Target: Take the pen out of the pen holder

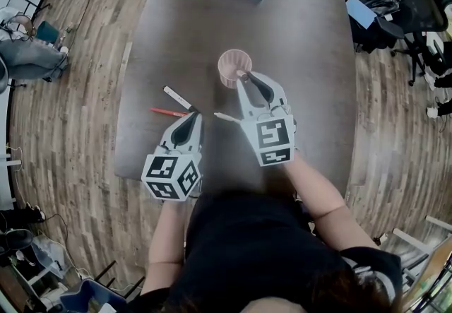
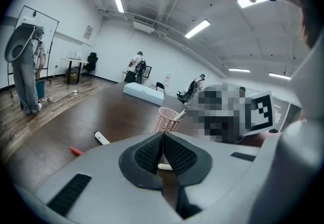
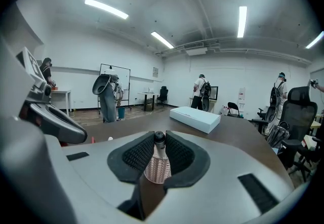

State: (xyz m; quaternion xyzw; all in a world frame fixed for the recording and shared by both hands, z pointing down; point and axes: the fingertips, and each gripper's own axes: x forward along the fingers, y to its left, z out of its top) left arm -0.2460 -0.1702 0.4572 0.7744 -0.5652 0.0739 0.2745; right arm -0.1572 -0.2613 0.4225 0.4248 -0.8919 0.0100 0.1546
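Pink holder (image 1: 234,68) stands mid-table; right gripper (image 1: 241,76) pinches its pen (image 3: 159,140); left gripper (image 1: 193,114), jaws pressed together, is nearer the front edge.

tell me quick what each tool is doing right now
left tool: closed, empty
right tool: closed on the pen in the pen holder
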